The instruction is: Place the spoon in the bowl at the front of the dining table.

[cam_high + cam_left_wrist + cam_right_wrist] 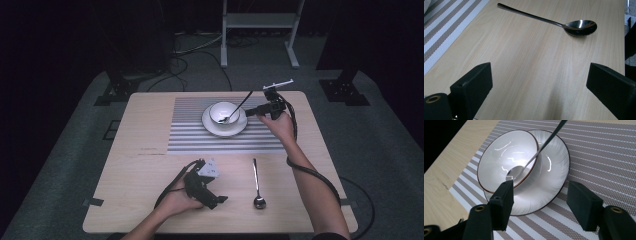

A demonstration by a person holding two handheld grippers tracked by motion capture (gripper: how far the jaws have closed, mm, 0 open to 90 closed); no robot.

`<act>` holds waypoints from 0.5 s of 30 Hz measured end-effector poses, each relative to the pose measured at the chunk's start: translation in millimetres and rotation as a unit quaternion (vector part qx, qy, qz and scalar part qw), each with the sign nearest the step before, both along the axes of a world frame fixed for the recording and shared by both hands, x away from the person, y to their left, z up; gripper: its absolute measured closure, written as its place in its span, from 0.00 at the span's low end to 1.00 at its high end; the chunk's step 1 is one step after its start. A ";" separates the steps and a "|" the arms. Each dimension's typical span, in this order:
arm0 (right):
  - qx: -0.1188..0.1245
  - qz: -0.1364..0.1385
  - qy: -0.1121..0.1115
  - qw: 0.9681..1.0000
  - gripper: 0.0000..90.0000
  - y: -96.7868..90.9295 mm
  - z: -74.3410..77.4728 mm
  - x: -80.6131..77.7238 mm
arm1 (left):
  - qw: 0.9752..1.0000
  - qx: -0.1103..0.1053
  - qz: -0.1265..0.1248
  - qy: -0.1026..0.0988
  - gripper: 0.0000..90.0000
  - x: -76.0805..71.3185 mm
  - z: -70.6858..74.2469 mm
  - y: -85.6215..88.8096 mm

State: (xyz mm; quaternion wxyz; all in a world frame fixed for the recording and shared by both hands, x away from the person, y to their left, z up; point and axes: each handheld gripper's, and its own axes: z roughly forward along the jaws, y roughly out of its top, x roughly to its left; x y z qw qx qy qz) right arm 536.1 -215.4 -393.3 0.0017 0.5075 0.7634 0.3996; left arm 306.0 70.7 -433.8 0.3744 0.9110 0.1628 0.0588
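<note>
A: So where is the loose spoon (pixel 257 181) from the left hand-held gripper (pixel 220 200)?

B: At three o'clock on the table (pixel 140 200), near; handle toward twelve; jaws wide, empty.

A: And the right hand-held gripper (pixel 248 113)?

B: Jaws apart, gripping nothing, beside the bowl (pixel 223 112); farther off.

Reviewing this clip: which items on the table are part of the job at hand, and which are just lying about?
In the job:
- bowl
- saucer under it
- spoon in the bowl, handle leaning over the rim
- right gripper, jaws apart, nothing between them

Lying about:
- second spoon on the bare table
- striped placemat
- left gripper, open
</note>
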 end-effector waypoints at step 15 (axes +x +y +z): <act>0.018 0.019 0.005 1.000 0.31 -8.2 -4.3 -21.8 | 1.000 0.001 0.008 0.002 0.05 2.7 0.2 3.2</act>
